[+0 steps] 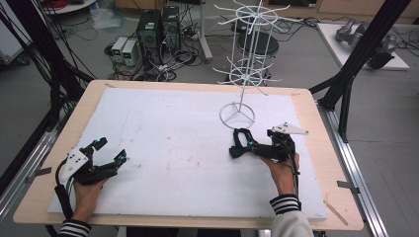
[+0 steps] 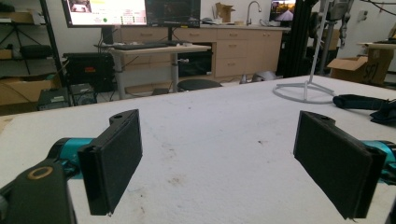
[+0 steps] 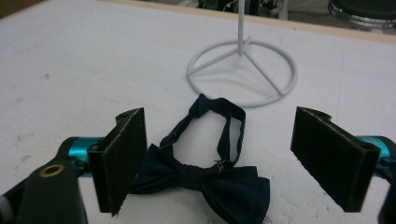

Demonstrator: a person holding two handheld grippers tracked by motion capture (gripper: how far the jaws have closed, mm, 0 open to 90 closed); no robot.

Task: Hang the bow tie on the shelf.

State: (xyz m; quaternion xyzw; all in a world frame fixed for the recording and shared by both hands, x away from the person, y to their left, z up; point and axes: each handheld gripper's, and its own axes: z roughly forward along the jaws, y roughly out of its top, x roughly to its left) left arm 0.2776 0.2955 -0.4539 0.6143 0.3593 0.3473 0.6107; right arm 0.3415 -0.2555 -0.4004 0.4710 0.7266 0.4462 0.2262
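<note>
A dark navy bow tie (image 3: 210, 182) with its neck strap looped lies flat on the white board, just in front of the ring base of a white wire display stand (image 3: 243, 70). My right gripper (image 3: 233, 163) is open, one jaw on each side of the bow tie, and the pads do not press on it. From above, the right gripper (image 1: 245, 148) points left over the bow tie (image 1: 240, 133) near the stand (image 1: 247, 59). My left gripper (image 1: 111, 150) rests open and empty at the board's near left, and the left gripper (image 2: 219, 163) has bare board between its jaws.
The white foam board (image 1: 173, 148) covers most of the wooden table (image 1: 306, 98). Black frame posts (image 1: 356, 64) stand at the far right and far left. Computers and cables lie on the floor behind the table.
</note>
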